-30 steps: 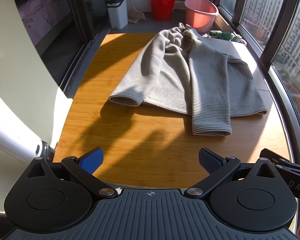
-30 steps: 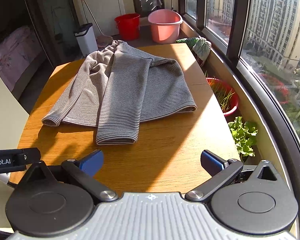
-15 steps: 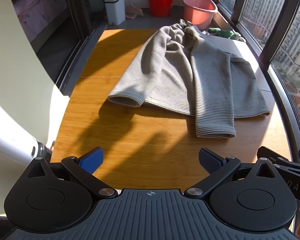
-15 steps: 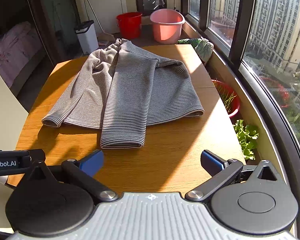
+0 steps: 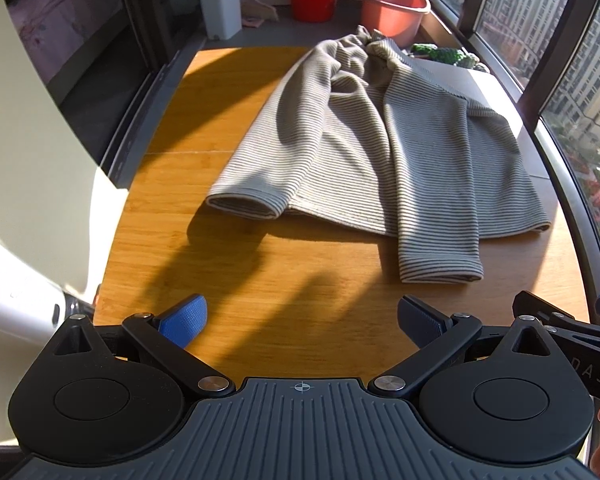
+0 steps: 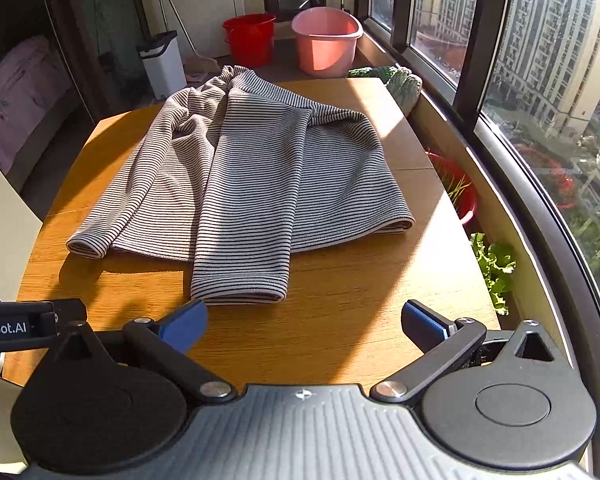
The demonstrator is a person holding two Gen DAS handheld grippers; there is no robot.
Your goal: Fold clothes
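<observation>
A: Left wrist view first. What is the left tool (image 5: 300,322) doing?

B: It is hanging released over the near end of the surface (image 5: 228,92), blue fingers (image 5: 186,318) spread wide, gripping nothing.

A: And the sweater (image 5: 380,148)?

B: It is lying flat further along the surface, both sleeves folded in toward us. The left cuff (image 5: 244,204) is sitting well ahead of the tool; the right cuff (image 5: 440,270) is reaching nearer, ahead and to the right.

A: Right wrist view?

B: The right tool (image 6: 304,322) is also hanging released, holding nothing. The sweater (image 6: 256,172) is lying ahead, and its nearer cuff (image 6: 238,290) is sitting just beyond the left finger (image 6: 184,322), though I cannot tell whether they are touching.

A: Anything behind?

B: A red bucket (image 6: 250,38) and pink basin (image 6: 326,42) are standing past the far end
</observation>
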